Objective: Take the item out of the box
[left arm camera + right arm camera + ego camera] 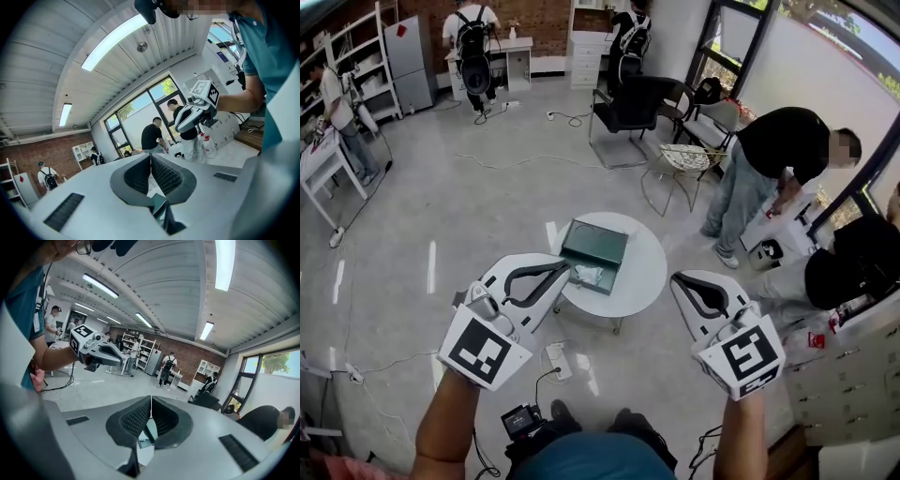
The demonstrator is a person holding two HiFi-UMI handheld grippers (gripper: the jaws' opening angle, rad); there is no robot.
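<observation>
Left gripper (561, 273): clenched, jaws pressed together, nothing held. Its tips are seen at the 9 o'clock edge of the round white table (645, 272).

Right gripper (682, 281): likewise clenched and empty, seen near the table's 4 o'clock rim.

Dark green box (596, 244): noted open on the table, toward its 9 o'clock side. A pale wrapped item (587, 275) is seen inside, at the box's 6 o'clock end.
</observation>
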